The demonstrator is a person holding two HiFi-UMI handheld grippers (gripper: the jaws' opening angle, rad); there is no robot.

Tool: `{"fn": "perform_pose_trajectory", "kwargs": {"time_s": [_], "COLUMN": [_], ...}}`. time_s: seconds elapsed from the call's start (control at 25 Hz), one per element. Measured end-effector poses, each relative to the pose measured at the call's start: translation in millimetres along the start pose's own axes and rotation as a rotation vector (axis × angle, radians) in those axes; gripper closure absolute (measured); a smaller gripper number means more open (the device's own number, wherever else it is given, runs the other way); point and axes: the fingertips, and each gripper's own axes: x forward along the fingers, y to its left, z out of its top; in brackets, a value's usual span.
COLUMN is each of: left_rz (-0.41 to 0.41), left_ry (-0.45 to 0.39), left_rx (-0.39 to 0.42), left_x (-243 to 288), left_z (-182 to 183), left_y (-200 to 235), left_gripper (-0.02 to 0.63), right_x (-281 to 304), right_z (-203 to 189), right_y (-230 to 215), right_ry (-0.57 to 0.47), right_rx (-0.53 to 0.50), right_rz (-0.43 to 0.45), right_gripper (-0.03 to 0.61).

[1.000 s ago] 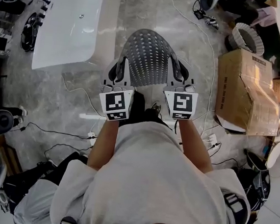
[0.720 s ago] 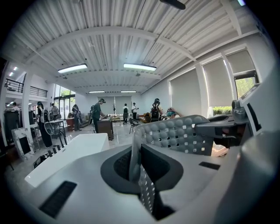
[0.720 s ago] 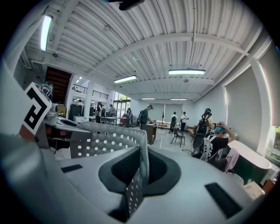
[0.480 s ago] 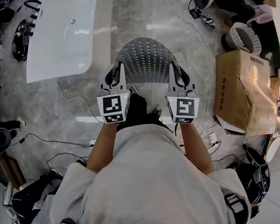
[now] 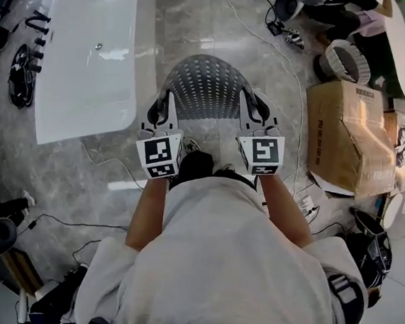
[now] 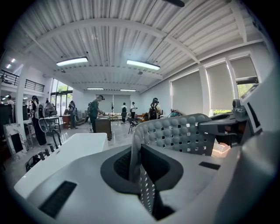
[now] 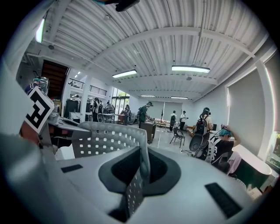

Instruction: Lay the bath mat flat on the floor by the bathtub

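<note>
A grey perforated bath mat (image 5: 208, 87) hangs stretched between my two grippers above the marble floor, just right of the white bathtub (image 5: 92, 54). My left gripper (image 5: 165, 108) is shut on the mat's left edge, and my right gripper (image 5: 253, 110) is shut on its right edge. In the left gripper view the mat (image 6: 183, 133) runs out from between the jaws of the left gripper (image 6: 138, 154), with the tub (image 6: 65, 151) to the left. The right gripper view has the mat (image 7: 105, 138) pinched in the right gripper (image 7: 142, 162).
A big cardboard box (image 5: 348, 132) stands on the floor at right, with a white basket (image 5: 351, 57) behind it. Cables (image 5: 296, 81) trail over the floor. Black tap fittings (image 5: 33, 34) lie left of the tub. Several people stand far off in the hall.
Both grippers have carried the mat forward along the tub's side, a little lower. The tub now lies closer on the left. Both grips look the same.
</note>
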Motion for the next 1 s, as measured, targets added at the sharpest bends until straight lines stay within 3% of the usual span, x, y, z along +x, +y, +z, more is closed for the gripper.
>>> {"fn": "perform_pose_trajectory", "kwargs": {"time_s": [0.52,1.0], "left_rz": [-0.055,-0.057], "left_ry": [-0.03,-0.007], "left_rx": [0.011,0.049], "left_x": [45,118], "left_z": [26,43], "left_y": [35,25], "left_gripper": [0.589,0.589], "right_x": [47,99], "right_z": [27,26], "right_y": [-9,-73], "right_ry": [-0.015,-0.016], "right_rx": [0.013,0.036], "right_rz": [-0.084,-0.102], "right_gripper": [0.555,0.555]}}
